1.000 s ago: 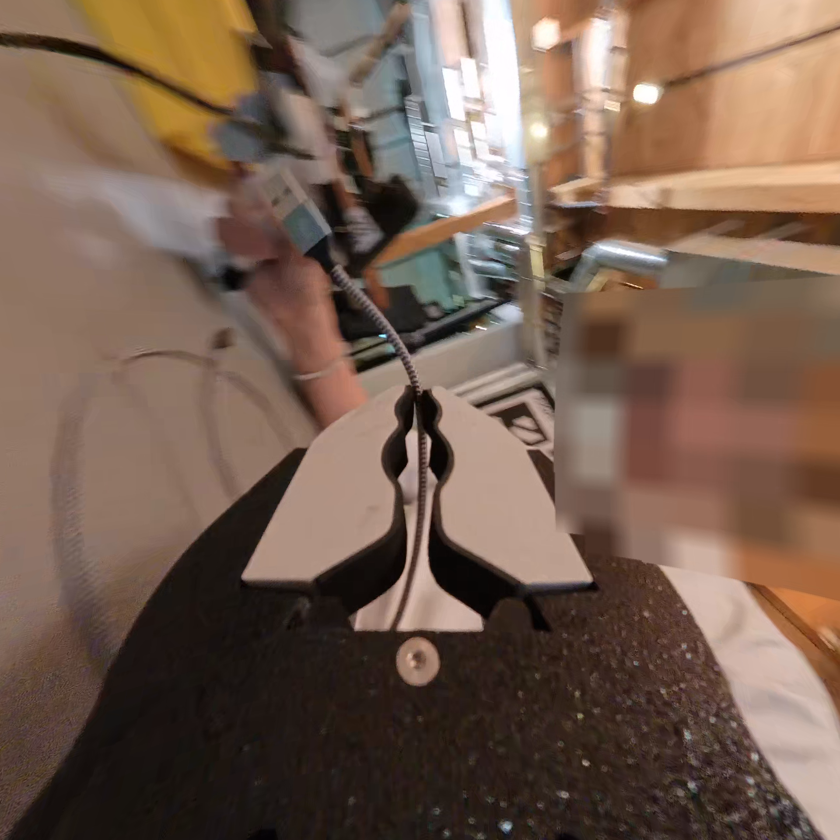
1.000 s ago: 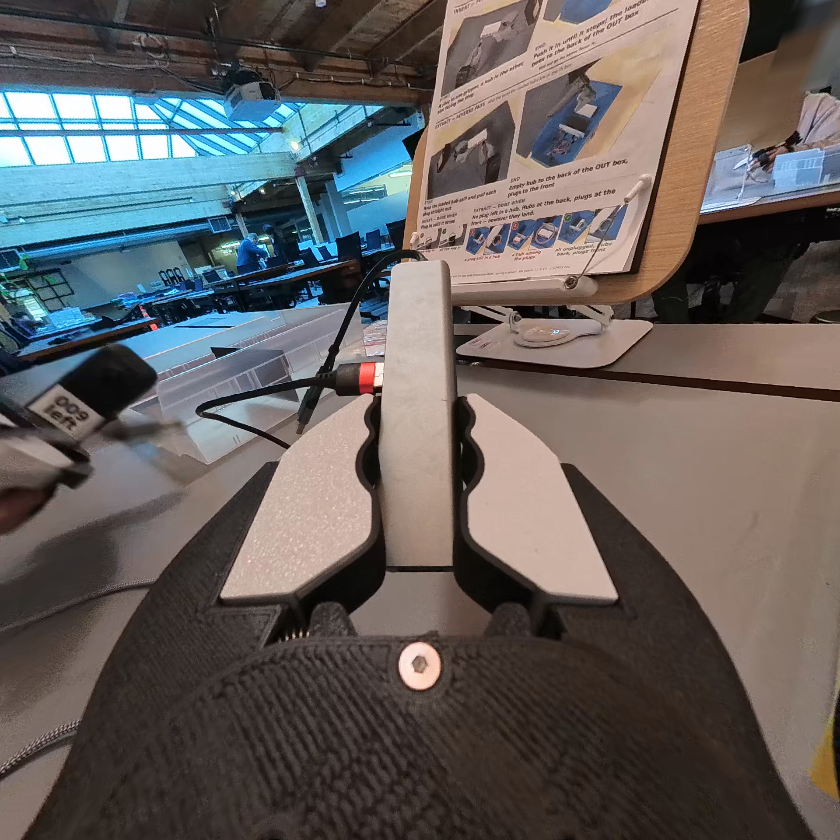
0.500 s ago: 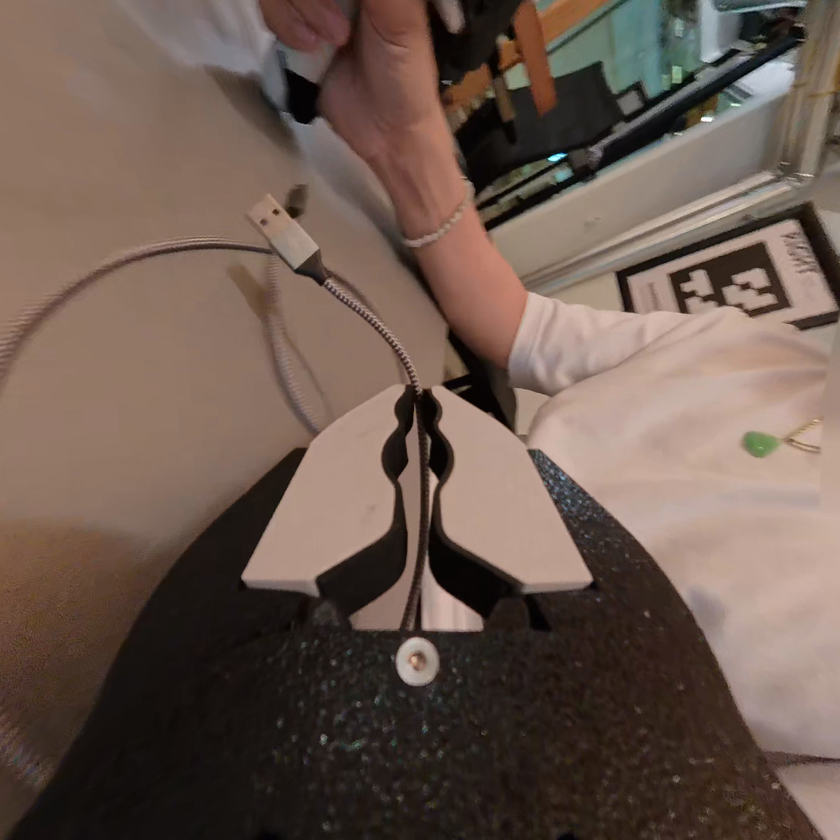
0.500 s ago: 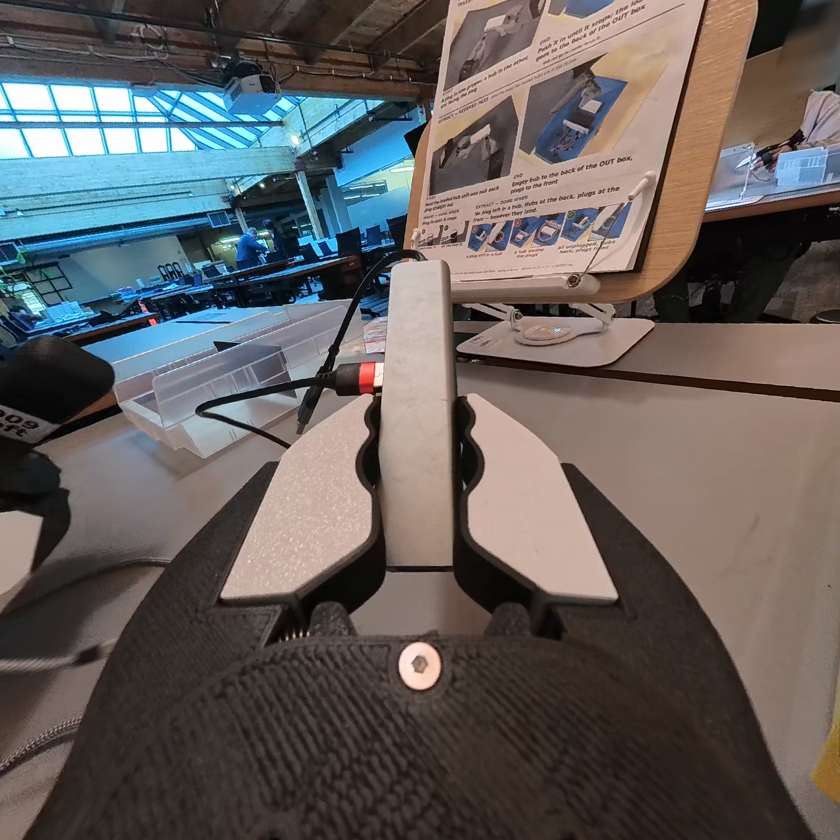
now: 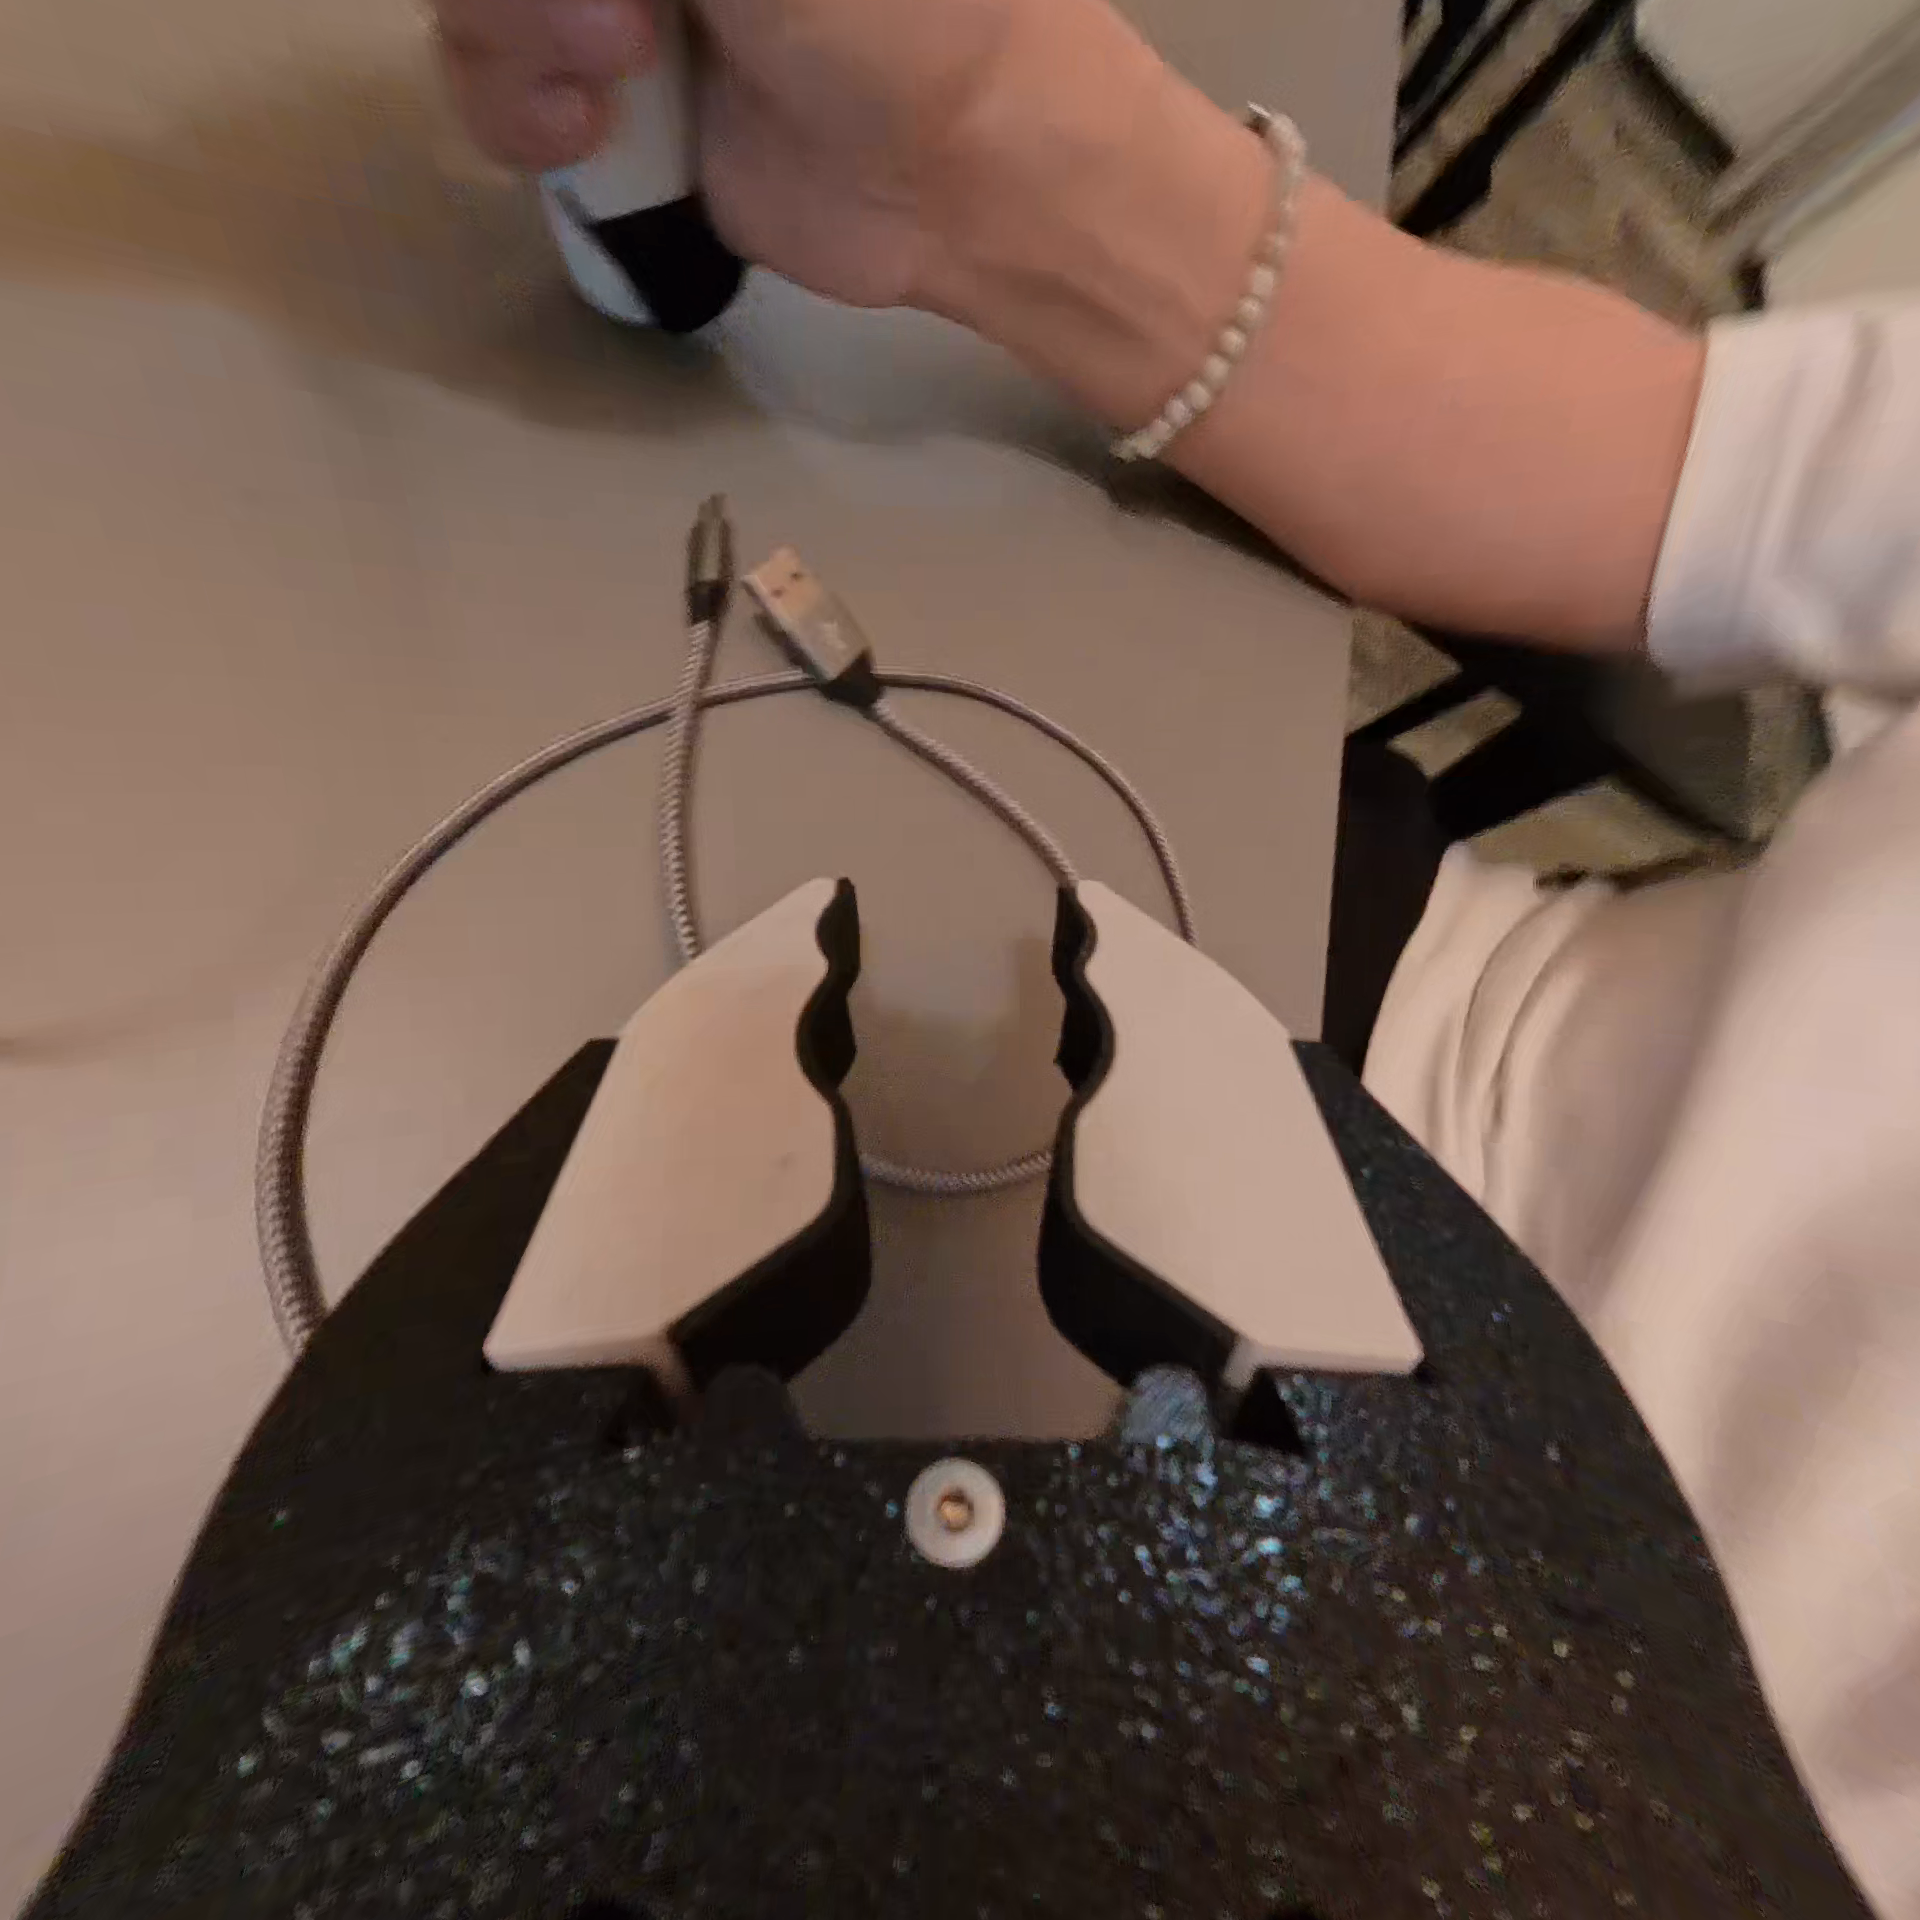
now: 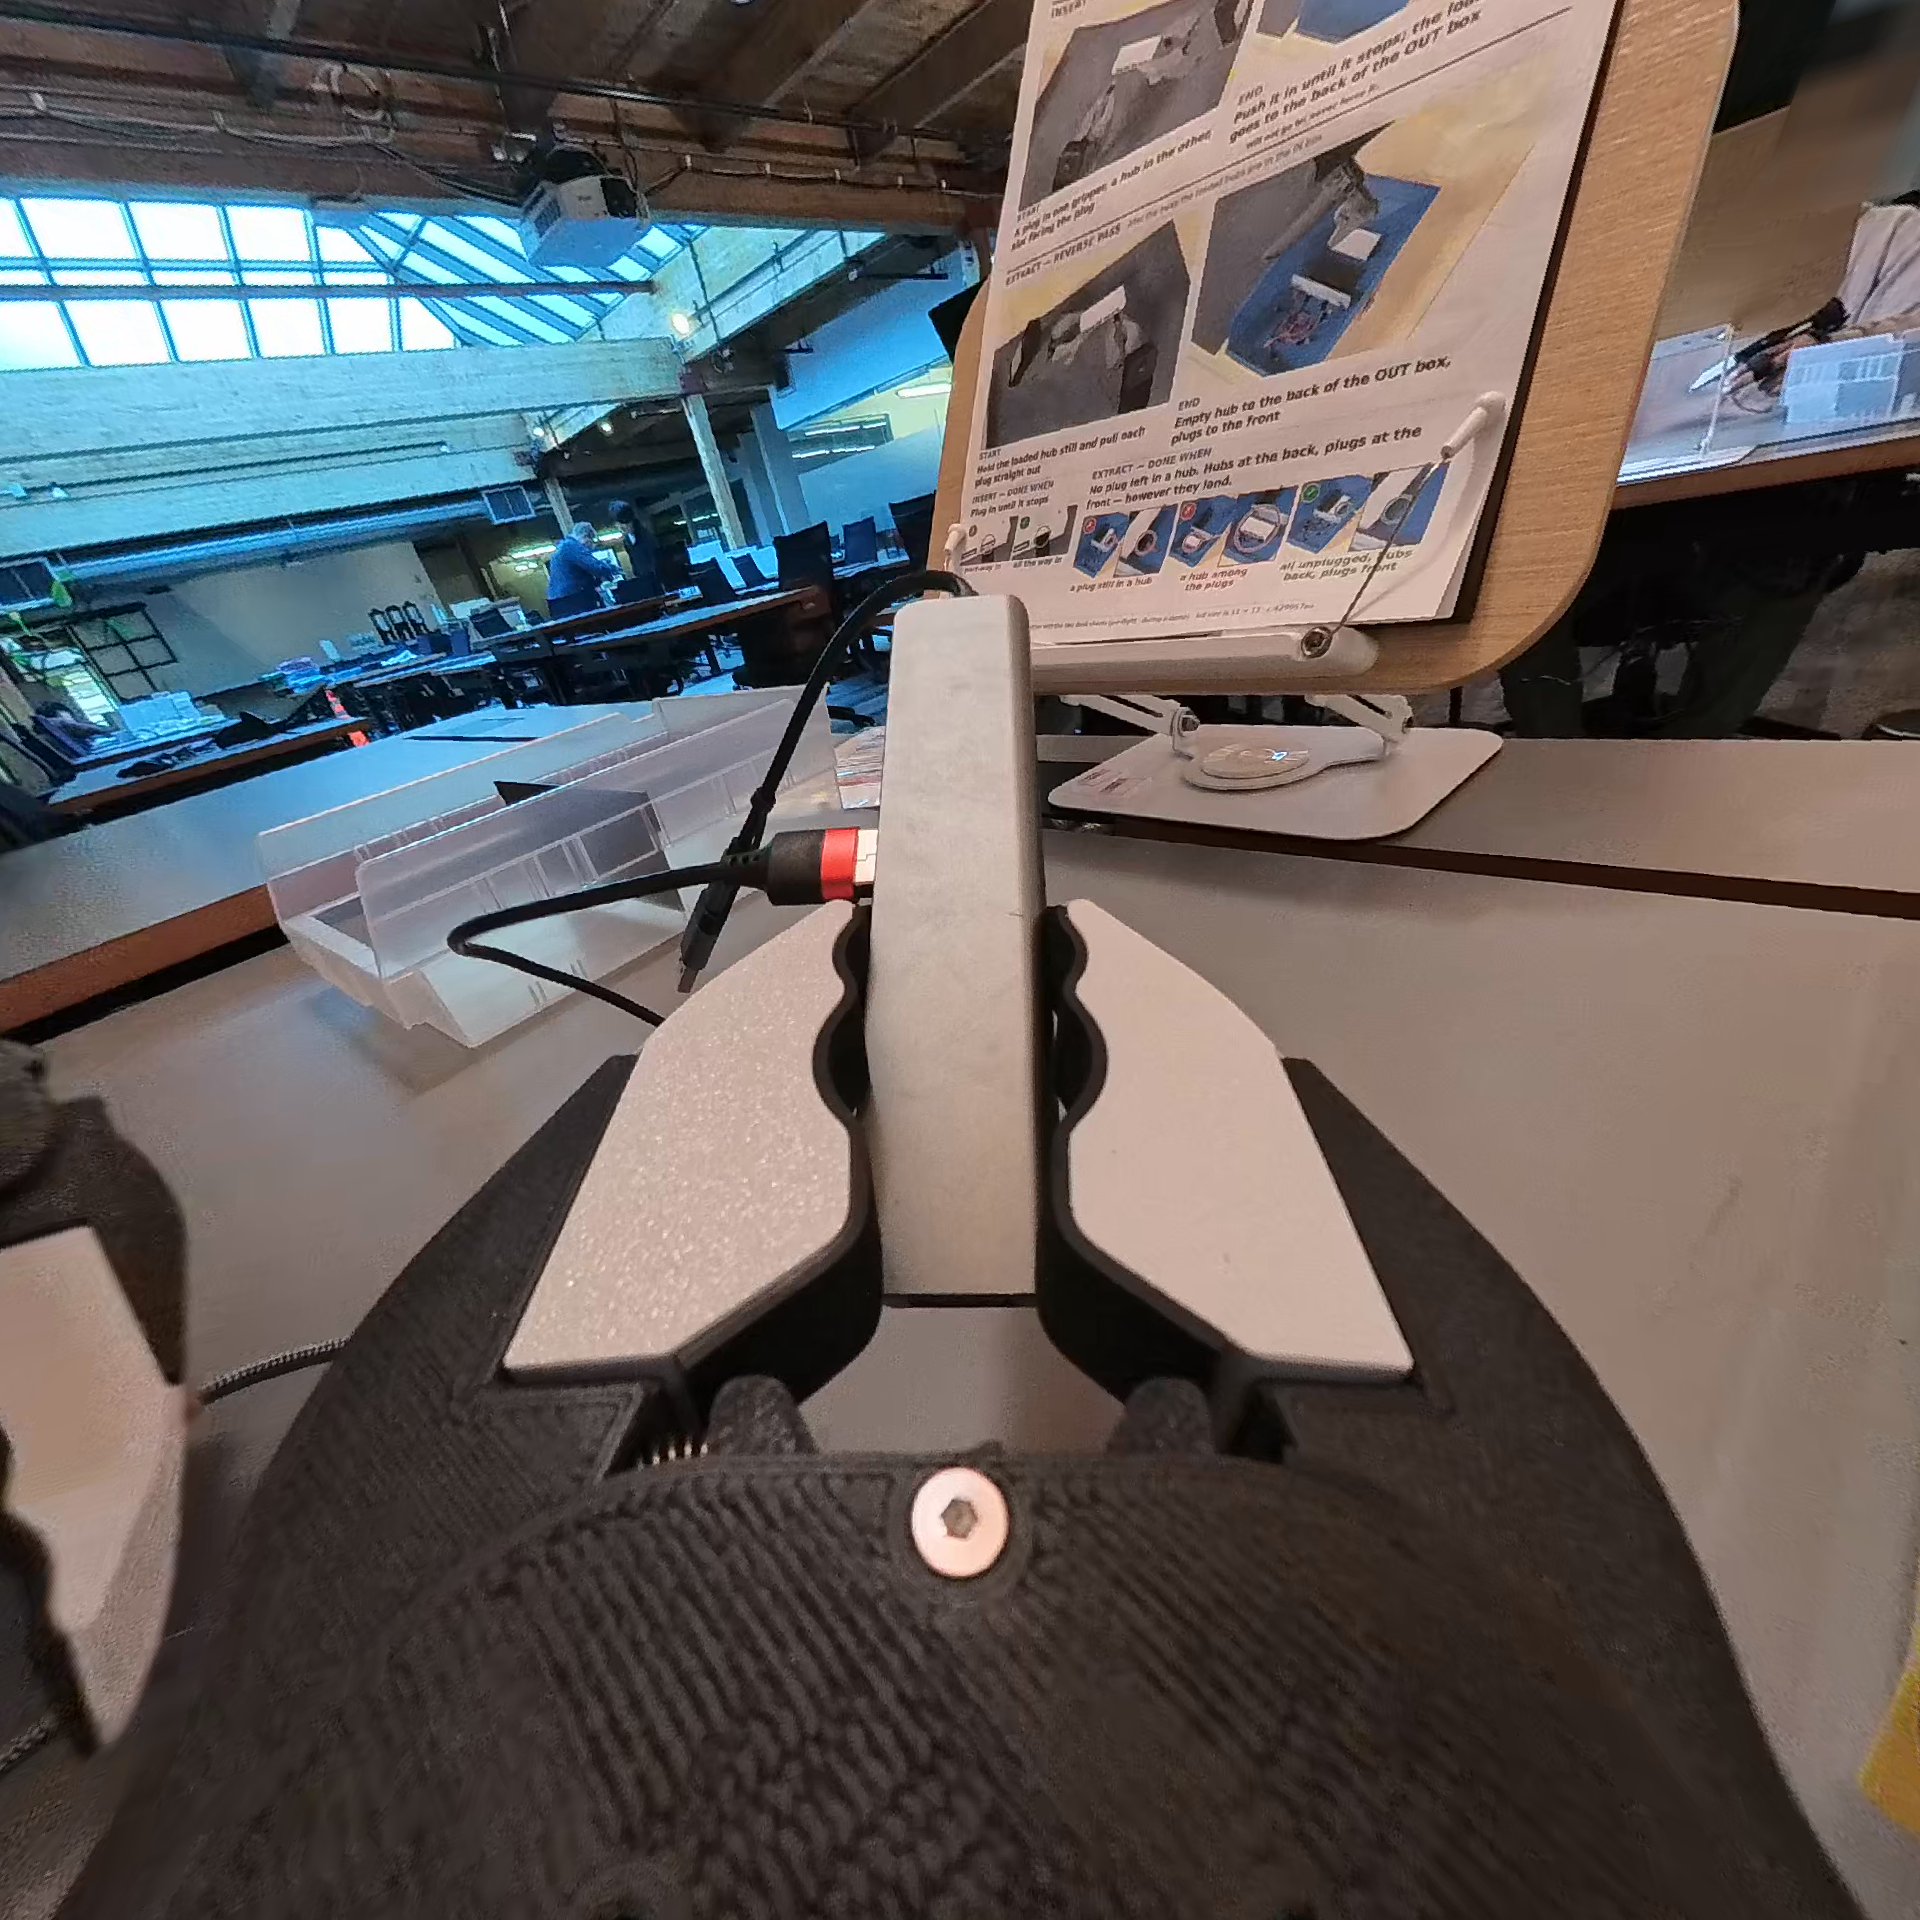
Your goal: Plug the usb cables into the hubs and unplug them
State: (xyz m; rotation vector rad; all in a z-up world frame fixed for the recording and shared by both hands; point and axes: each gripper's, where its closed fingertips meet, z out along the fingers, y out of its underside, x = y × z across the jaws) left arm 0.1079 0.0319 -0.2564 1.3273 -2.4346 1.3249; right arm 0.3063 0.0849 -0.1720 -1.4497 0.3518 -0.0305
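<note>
My left gripper (image 5: 954, 935) is open above the grey table (image 5: 260, 623). The grey braided usb cable (image 5: 468, 821) lies in a loop on the table below it, and no pad presses on it. Its silver usb plug (image 5: 808, 623) and small second plug (image 5: 710, 561) lie just beyond the fingertips. My right gripper (image 6: 956, 997) is shut on a grey usb hub (image 6: 958, 883), held upright. A black cable with a red and black plug (image 6: 821, 862) is plugged into the hub's left side. The hub's own black cable (image 6: 790, 748) hangs to the left.
A hand with a bead bracelet (image 5: 935, 156) holds the right gripper's handle above the cable. A clear plastic bin (image 6: 499, 862) stands at the left. An instruction sheet on a wooden stand (image 6: 1299, 332) is behind the hub. The table's edge (image 5: 1340, 831) lies right of the cable. The tips of one gripper are about 20 cm away from the tips of the other.
My left gripper was shut on the braided cable and has opened; the cable now lies on the table. It swung down over the table. The right gripper kept still with the hub.
</note>
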